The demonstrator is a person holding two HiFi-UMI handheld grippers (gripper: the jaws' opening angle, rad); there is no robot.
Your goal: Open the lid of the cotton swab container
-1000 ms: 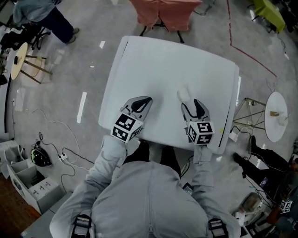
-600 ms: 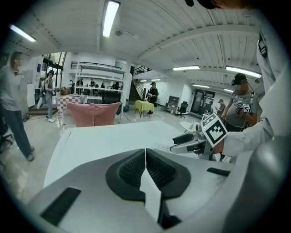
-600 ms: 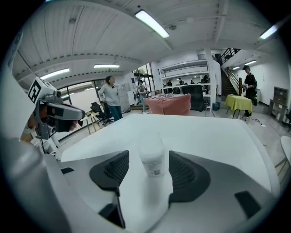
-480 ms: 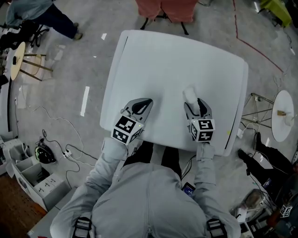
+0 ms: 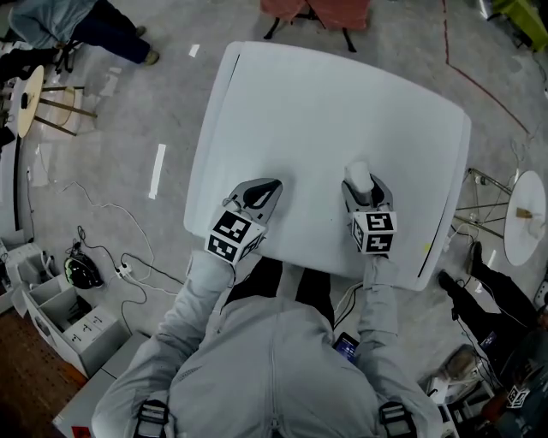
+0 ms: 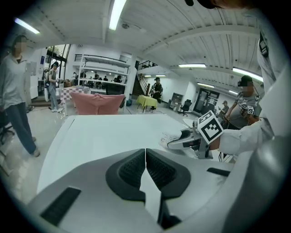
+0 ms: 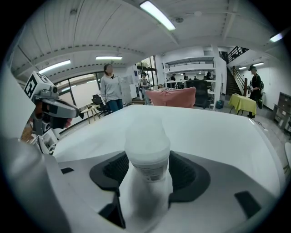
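Observation:
The cotton swab container [image 5: 358, 176], a small white translucent tub with a lid, stands upright on the white table [image 5: 325, 103]. My right gripper [image 5: 366, 188] is open around it. Its jaws have just been opening, and the container [image 7: 148, 152] sits between the dark pads [image 7: 184, 175] with no clear squeeze. My left gripper [image 5: 259, 192] rests shut and empty over the table's near left part. In the left gripper view its jaws [image 6: 145, 159] are pressed together, and the right gripper [image 6: 184, 140] with the container [image 6: 169, 138] shows to the right.
A pink covered chair [image 5: 317, 10] stands beyond the table's far edge. A small round side table [image 5: 527, 214] is at the right, boxes [image 5: 51, 312] and cables lie on the floor at the left. A person [image 7: 109, 91] stands further off.
Both grippers have sunk toward the table. The right one has slid forward, so the container that stood just ahead of its fingertips is now between them.

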